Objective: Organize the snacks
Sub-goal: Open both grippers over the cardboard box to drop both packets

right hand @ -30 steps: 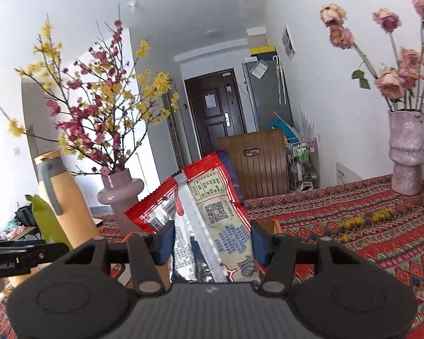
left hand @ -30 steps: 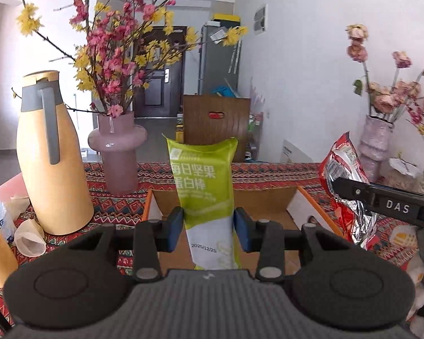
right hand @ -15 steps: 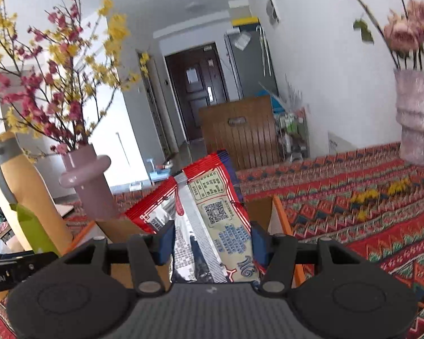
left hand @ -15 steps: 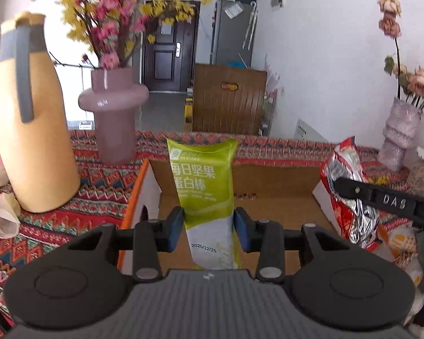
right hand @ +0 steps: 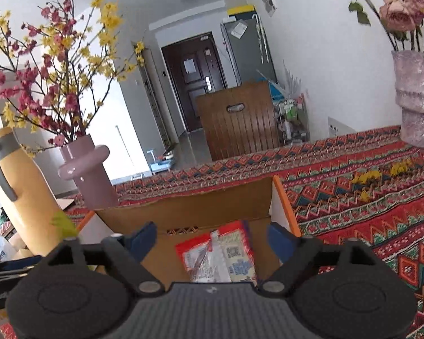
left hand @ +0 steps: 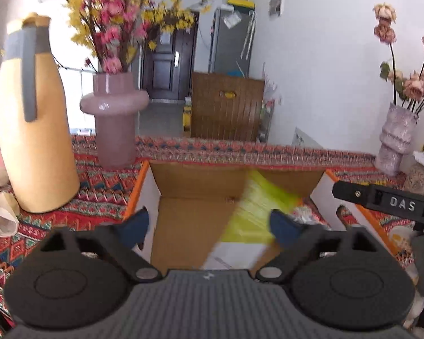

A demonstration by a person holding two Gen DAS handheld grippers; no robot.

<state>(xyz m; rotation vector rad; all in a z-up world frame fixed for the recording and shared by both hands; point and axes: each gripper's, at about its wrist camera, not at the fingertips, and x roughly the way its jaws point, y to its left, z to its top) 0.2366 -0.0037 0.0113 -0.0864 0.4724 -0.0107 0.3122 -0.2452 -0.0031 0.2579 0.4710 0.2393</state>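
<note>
Hovering over an open brown corrugated cardboard box (left hand: 200, 180) with orange-edged white flaps, both grippers have jaws spread wide with nothing pinched. Left gripper (left hand: 209, 224), lower centre of its view, blue pads: jaws have just been opening; the glossy green-and-white snack bar wrapper (left hand: 251, 217) that was clamped upright half a second ago is now a motion-blurred streak, tilted toward the right pad and falling into the box; whether it touches that pad cannot be told. Right gripper (right hand: 212, 238), lower centre of its view: jaws have just been opening too; the crinkly red-and-silver foil snack bag (right hand: 219, 257), gripped upright before, now lies loose on the box floor (right hand: 161, 260), between the pads but apart from them. Box sits on a woven red geometric-pattern tablecloth (right hand: 353, 197). Left of frame: matte tan jug with grey handle (left hand: 34, 130) and smooth glossy pink ringed vase (left hand: 114, 118) with pink and yellow blossom branches. Far right: rough, lumpy mauve vase (right hand: 415, 96) of dried roses. Right gripper's black arm shows at right edge of left view.
</note>
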